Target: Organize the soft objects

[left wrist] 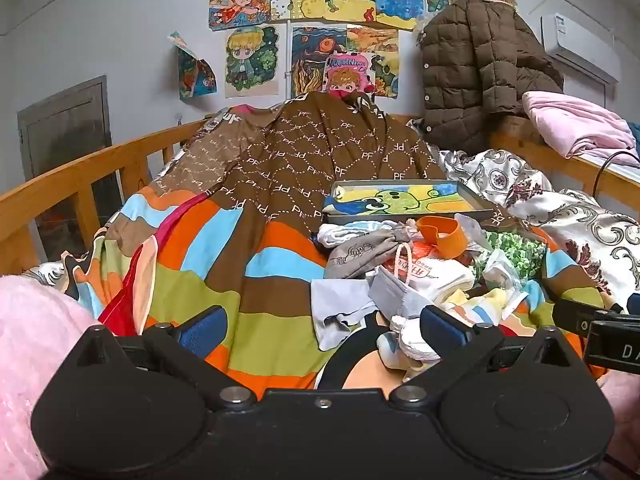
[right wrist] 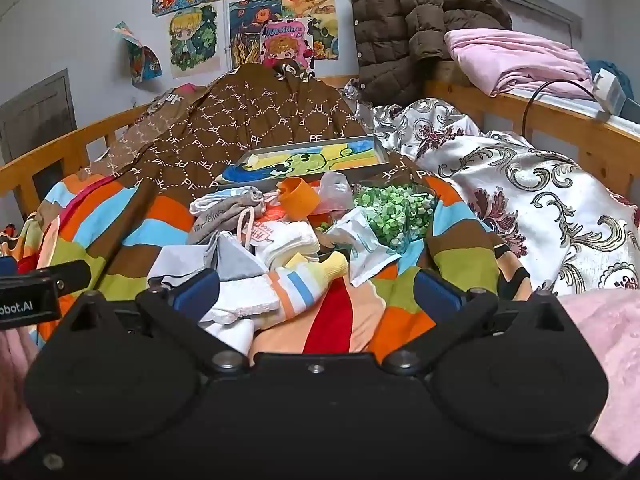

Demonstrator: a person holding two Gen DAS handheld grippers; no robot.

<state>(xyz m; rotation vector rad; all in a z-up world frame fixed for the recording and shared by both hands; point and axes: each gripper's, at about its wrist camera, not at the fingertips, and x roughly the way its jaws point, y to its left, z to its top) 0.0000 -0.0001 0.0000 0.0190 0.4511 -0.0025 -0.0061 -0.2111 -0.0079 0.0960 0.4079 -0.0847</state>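
Two sets of tongs hover low over a bed w/ a striped multicolour blanket (left wrist: 256, 304), both spread wide, nothing between the blue pads. Far left: wooden slatted bed rail (left wrist: 80, 176) and a fluffy pink sleeve (left wrist: 28, 344) at the frame edge. The left tongs (left wrist: 320, 330) sit just short of the pile of small soft things; their right pad is beside a white ruffled sock (left wrist: 416, 344). Ahead of them, a pale lilac folded cloth (left wrist: 340, 312) and a grey face mask (left wrist: 394, 292) lie at the pile's near edge. Behind, a grey drawstring pouch (left wrist: 360, 254) w/ pink cord, then a white cloth w/ red print (right wrist: 284, 236). Mid-bed, a brown "PF"-patterned quilt (left wrist: 320, 152) is heaped up toward the wall; a shallow grey tray w/ a cartoon drawing (left wrist: 404, 200) rests on it, just behind the pile. An orange cup-like band (left wrist: 442, 234) lies in front of the tray.

The right tongs (right wrist: 316, 294) are also gaping, empty; a striped pastel sock (right wrist: 308, 286) and white socks lie between the pads w/o being gripped. Right of that, a clear plastic packet (right wrist: 368, 248) touches a green leafy bunch (right wrist: 396, 212). Further right: white satin quilt w/ floral scrolls (right wrist: 540, 200), a brown puffer jacket (right wrist: 420, 20) hanging at the wall, a folded pink blanket (right wrist: 516, 60) on the ledge.
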